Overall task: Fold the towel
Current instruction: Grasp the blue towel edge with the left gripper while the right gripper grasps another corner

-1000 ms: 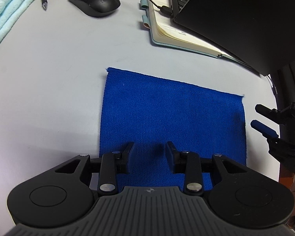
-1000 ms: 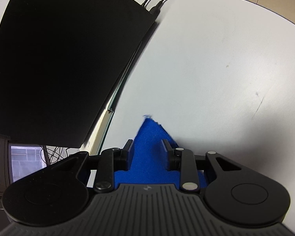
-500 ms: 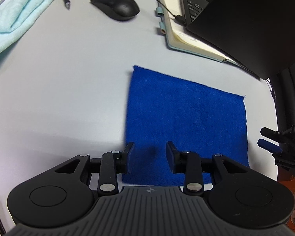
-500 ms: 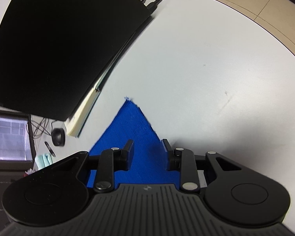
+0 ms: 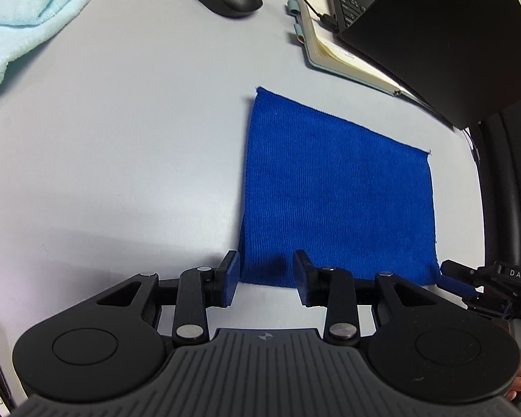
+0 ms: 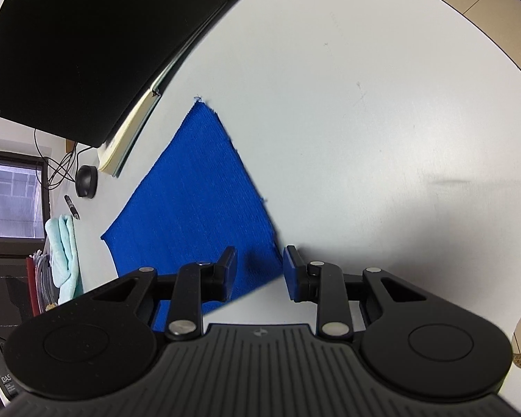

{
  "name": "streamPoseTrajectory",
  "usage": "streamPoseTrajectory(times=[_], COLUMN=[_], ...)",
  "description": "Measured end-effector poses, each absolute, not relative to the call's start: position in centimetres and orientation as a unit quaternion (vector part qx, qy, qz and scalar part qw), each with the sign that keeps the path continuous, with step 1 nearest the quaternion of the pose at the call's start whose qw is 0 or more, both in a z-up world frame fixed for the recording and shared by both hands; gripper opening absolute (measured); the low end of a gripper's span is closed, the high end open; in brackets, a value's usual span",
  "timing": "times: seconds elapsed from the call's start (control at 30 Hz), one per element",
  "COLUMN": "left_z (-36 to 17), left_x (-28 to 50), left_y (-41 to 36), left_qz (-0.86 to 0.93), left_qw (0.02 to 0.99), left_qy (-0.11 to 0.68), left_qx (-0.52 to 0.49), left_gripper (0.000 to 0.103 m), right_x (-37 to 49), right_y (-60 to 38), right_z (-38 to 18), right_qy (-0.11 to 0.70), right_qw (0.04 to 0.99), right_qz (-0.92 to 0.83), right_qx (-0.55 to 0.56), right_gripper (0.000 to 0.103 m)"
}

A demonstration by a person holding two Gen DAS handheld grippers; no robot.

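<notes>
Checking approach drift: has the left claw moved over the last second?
Yes. The left claw slid left along the blue towel, from mid-edge toward its near-left corner; towel unmoved beside the notebook.

Black left claw, blue pads, silver screws; skin perhaps bare.

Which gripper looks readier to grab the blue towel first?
Neither clearly: both are open at near corners. The left gripper straddles the blue towel edge at its near-left corner; the right gripper frames the near-right corner.
</notes>
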State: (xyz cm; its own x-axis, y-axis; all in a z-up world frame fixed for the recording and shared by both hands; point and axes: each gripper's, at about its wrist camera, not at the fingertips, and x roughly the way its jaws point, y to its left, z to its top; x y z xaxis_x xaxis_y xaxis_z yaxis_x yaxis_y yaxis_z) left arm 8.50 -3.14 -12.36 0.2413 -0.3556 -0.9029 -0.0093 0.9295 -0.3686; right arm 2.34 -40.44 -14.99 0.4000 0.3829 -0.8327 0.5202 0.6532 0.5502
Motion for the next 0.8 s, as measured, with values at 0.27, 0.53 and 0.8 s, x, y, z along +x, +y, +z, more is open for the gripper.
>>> streamPoseTrajectory(times=[0.27, 0.53, 0.8], left_z=[-13.2, -13.6, -13.5], left_x=[8.0, 7.9, 7.6], left_y=[-3.3, -3.4, -3.1], left_qz=[-0.131, -0.142, -0.157], left_qw=[0.767, 0.771, 0.783], left_qy=[0.612, 0.608, 0.592], left_qx=[-0.138, -0.123, -0.107], left_gripper=[0.037, 0.034, 0.016], right_x=[2.5, 2.7, 1.8], right_y=[-39.9, -39.8, -40.2], right_z=[-15.1, -15.5, -15.5], right_qy=[0.536, 0.541, 0.538], right_qw=[0.745, 0.747, 0.745], right_qz=[-0.044, -0.034, -0.037], right_qx=[0.394, 0.385, 0.393], right_gripper=[0.029, 0.013, 0.007])
